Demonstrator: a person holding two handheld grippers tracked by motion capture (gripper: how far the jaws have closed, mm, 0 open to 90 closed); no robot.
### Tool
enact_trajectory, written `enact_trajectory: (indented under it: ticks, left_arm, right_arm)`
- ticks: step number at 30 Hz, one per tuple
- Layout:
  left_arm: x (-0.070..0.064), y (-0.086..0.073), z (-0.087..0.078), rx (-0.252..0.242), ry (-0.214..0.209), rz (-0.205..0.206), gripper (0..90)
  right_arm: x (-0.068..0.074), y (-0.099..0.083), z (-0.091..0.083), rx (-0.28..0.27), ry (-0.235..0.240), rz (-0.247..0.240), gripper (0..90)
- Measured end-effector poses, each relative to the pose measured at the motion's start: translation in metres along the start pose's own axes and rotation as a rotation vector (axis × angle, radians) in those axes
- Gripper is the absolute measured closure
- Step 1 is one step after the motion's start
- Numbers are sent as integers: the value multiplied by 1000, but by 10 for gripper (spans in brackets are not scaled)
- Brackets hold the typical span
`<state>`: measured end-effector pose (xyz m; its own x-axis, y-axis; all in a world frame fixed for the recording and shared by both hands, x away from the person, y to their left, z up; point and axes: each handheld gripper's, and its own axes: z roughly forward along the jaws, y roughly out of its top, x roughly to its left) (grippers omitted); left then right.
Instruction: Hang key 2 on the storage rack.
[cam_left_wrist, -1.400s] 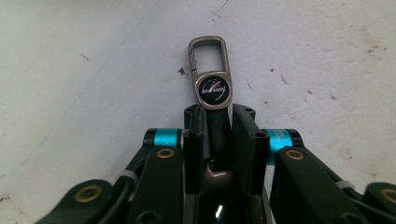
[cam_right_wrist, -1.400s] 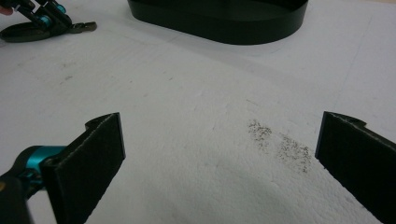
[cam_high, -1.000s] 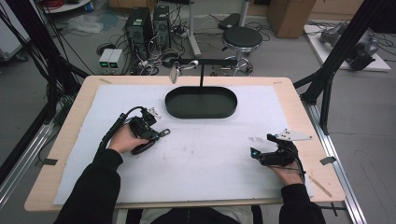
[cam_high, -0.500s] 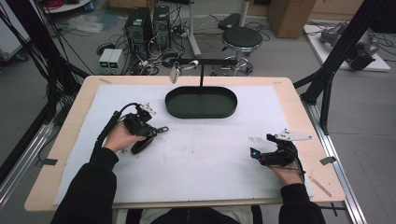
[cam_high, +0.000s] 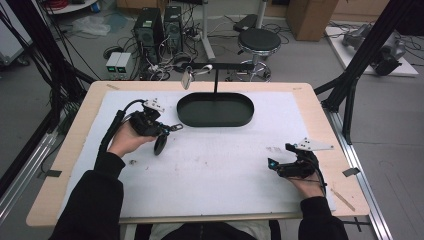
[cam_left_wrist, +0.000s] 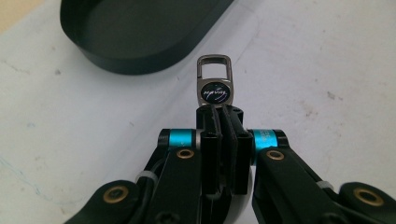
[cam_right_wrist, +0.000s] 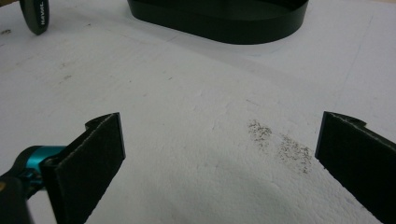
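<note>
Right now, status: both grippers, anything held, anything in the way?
Left gripper shut on metal key fob clip, near black oval tray. Right gripper open, empty, over white mat. Nothing between clip and tray.

I'm looking at a light wooden table (cam_high: 320, 102) that's wearing a big white foam sheet (cam_high: 225, 170) over most of its top, with bare wood showing around the edges. A black oval tray (cam_high: 215, 109) is sitting on the sheet near the far edge, middle-ish. The sheet is showing a scuffed, dirty grey patch (cam_right_wrist: 280, 142) toward the right side, plus small specks elsewhere.
</note>
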<state>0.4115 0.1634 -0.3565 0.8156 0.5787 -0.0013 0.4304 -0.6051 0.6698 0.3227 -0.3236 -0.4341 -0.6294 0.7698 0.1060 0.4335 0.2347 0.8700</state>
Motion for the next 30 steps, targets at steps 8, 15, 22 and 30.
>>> enact_trajectory:
  ticks: [8, 15, 22, 30]
  left_arm:
    - [-1, 15, -4, -30, 4, 16, 858]
    - [-3, 40, -13, -72, 21, 46, 858]
    - [-6, 56, -15, -90, 24, 62, 858]
    - [-6, 78, -13, -96, 13, 81, 858]
  right_arm:
    - [0, 0, 0, 3, 0, 2, 7]
    - [0, 0, 0, 1, 1, -1, 7]
    - [0, 0, 0, 0, 1, -1, 7]
    - [0, 0, 0, -1, 3, 10, 7]
